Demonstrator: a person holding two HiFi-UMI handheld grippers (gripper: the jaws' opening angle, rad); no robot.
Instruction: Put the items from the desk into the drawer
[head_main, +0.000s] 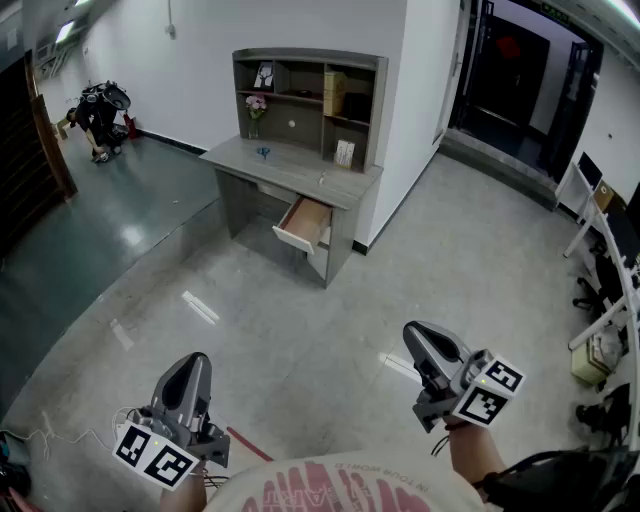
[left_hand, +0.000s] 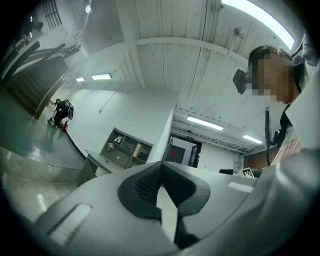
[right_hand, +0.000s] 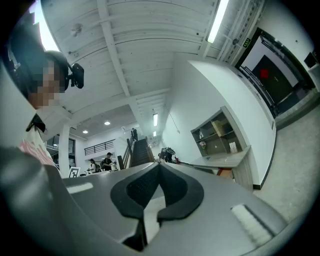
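Observation:
The grey desk (head_main: 322, 188) with a shelf unit stands far off against the white wall. Its wooden drawer (head_main: 305, 222) is pulled open. On the desktop lie a small blue item (head_main: 263, 152) and a tiny pale item (head_main: 322, 180); a flower vase (head_main: 256, 108) stands at the shelf's left. My left gripper (head_main: 197, 358) and right gripper (head_main: 415, 332) are held low over the floor, well short of the desk. Both are shut with nothing between the jaws. The left gripper view shows the desk (left_hand: 100, 162) beyond the closed left gripper (left_hand: 161, 163). The right gripper view shows the desk (right_hand: 225, 161) right of the closed right gripper (right_hand: 160, 164).
A person (head_main: 95, 120) crouches by dark equipment at the far left. White desks and office chairs (head_main: 600, 300) line the right side. A dark doorway (head_main: 520, 70) lies behind the wall corner. A red stick (head_main: 245, 443) and cables (head_main: 40, 435) lie on the floor near me.

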